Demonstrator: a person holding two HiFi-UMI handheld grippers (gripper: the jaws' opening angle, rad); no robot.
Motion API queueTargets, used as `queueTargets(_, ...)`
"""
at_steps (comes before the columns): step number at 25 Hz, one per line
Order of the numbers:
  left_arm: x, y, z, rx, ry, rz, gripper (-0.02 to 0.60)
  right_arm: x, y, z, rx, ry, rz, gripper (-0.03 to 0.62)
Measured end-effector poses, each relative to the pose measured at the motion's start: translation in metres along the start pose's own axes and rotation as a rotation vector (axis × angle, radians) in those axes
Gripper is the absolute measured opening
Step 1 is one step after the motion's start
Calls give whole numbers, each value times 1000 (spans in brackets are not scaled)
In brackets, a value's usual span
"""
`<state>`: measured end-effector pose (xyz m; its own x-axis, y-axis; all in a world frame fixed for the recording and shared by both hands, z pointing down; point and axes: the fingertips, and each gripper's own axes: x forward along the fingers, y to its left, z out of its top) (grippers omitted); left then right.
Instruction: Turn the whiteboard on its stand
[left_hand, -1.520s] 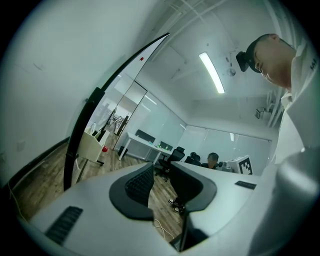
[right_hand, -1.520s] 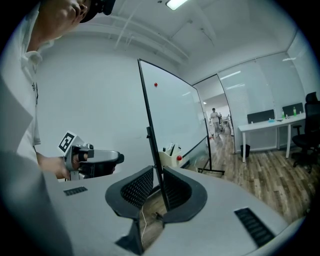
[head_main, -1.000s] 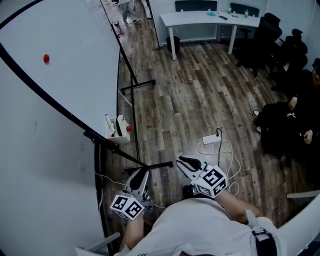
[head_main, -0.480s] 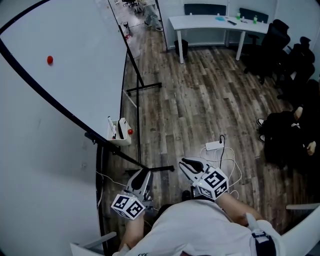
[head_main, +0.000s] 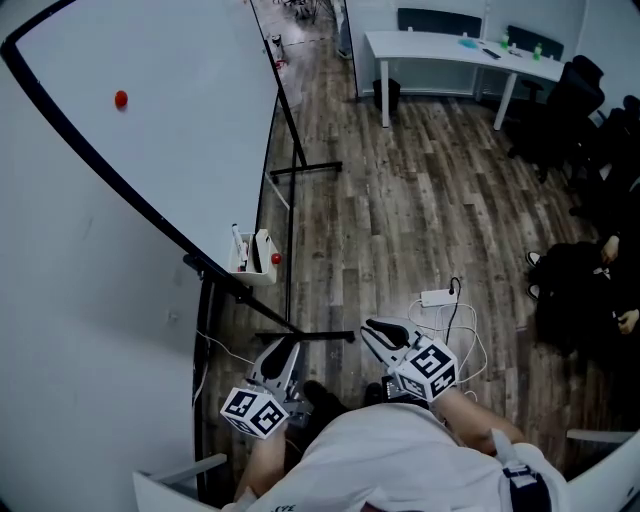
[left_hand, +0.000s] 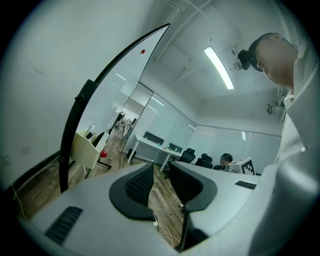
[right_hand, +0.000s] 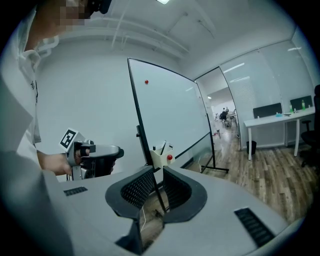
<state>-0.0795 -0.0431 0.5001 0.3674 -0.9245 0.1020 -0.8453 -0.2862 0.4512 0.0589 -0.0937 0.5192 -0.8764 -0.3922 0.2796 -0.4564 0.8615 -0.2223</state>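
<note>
Standing at the left of the head view, a plain pale wall (head_main: 80, 330) runs alongside the whiteboard (head_main: 170, 150), which sits on its black stand (head_main: 300, 168) close to that wall. The board face is white and unmarked apart from one red magnet (head_main: 120, 99) high on it. A small pale box (head_main: 262, 262) hangs at the board's lower edge, holding markers, with a red ball on its side.

Left gripper (head_main: 283, 346): held low in front of the person, near the stand's foot and not touching it. Jaws part open, nothing between them.

Right gripper (head_main: 376, 326): just right of the left one, clear of the stand. Jaws apart by a narrow gap, holding nothing; its own view shows the stand's upright through that gap, well beyond.

A white power strip (head_main: 437, 297) with looped cable lies on the floor (head_main: 400, 200), dark wood-look planks. A white bench (head_main: 450, 47) stands at the far wall with small items on top. Black chairs (head_main: 560, 115) cluster at the right.
</note>
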Motion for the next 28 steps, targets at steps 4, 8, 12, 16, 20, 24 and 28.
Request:
queueTargets(4, 0, 20, 8, -8, 3, 2, 95, 20, 1, 6, -6, 1, -6, 63)
queueTargets(8, -2, 44, 23, 7, 8, -3, 98, 46, 7, 15, -4, -3, -10, 63)
queueTargets(12, -5, 69, 42, 20, 5, -1, 106, 72, 15, 25, -5, -11, -15, 63)
queueTargets(16, -10, 93, 57, 30, 6, 7, 114, 95, 23, 33, -5, -17, -22, 63)
queueTargets(20, -15, 117, 70, 45, 1, 15, 121, 118, 30, 39, -7, -25, -29, 63)
queueTargets(24, -22, 140, 84, 53, 1, 14, 123, 142, 39, 46, -7, -25, -38, 63)
queueTargets(28, -28, 159, 93, 59, 4, 12, 123, 164, 48, 51, -7, -23, -42, 63)
